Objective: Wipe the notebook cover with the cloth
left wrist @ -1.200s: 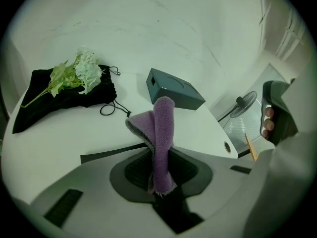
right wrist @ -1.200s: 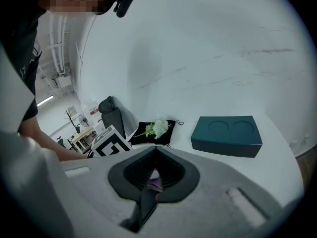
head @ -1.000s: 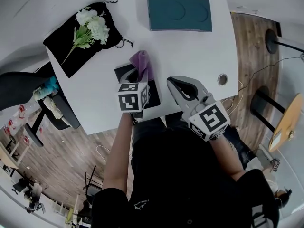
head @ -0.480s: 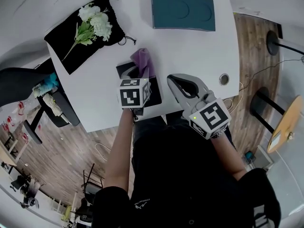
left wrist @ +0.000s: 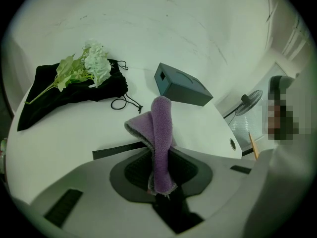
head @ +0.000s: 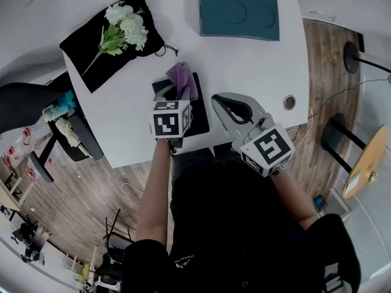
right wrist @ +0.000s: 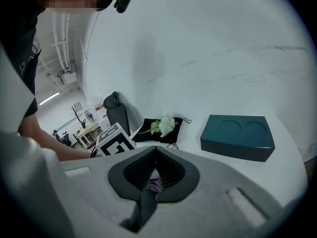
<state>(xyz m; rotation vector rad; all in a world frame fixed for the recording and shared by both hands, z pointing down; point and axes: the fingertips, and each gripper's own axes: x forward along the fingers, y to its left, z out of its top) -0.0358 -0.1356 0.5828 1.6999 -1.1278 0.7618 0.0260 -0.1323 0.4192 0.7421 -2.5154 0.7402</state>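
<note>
The left gripper (left wrist: 161, 178) clenched the purple cloth (left wrist: 159, 133) above the black notebook (head: 200, 112), which lay on the white surface (head: 250, 66), largely hidden beneath that gripper. The right gripper (head: 220, 105) hung closed and empty beside it.

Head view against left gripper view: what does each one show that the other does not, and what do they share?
Only the head view shows the black-and-white marker cube and the black office chair. Only the left gripper view shows the left hand-held gripper with its jaws shut on the purple fleece cloth. Both show that cloth, the teal rectangular box, the white artificial flowers on the black drawstring bag, and the white table.
</note>
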